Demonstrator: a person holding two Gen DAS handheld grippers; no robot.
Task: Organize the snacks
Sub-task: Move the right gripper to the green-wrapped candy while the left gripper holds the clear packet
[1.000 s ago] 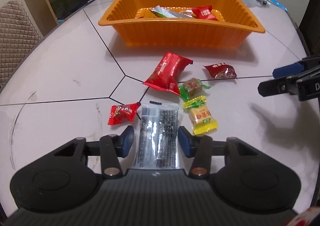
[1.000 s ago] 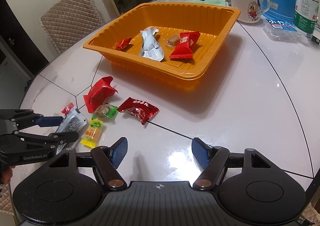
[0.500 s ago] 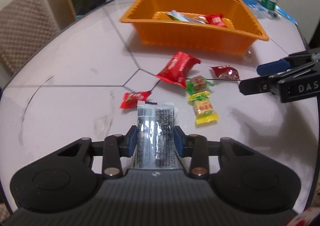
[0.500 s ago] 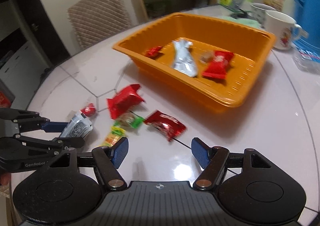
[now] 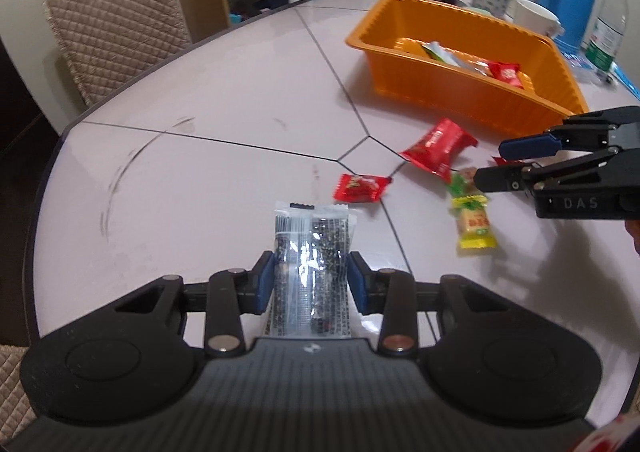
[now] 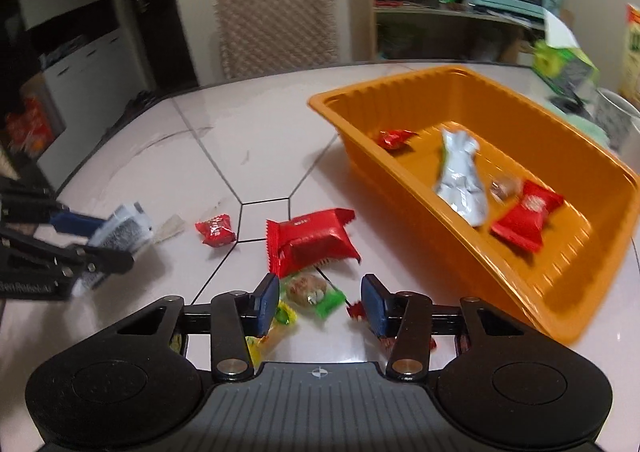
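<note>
two tongs, one packet held, one sweet about to be caught

the left gripper [image 5: 310, 286] has its blue pads pressed on a black-and-silver packet [image 5: 310, 252], whose long axis runs straight out along the fingers toward the top of the frame; its print is too small to read. the orange tray [image 5: 472, 92], where i take the snacks to be headed, sits at upper right of that view, well apart from the packet.

the right gripper [image 6: 319, 306] is closing, pads not yet touching, with the green-wrapped sweet [image 6: 312, 292] lying between them at lower centre of its frame, its twisted ends running roughly across the gap. the big red packet [image 6: 312, 242] lies just above it, a yellow sweet [image 6: 266, 336] under the left finger, a small red sweet [image 6: 215, 229] farther left. the tray stands to the right, nearer this hand.

readable lettering: "das" on the right gripper's body, "genrobot" partly visible on the left one.
</note>
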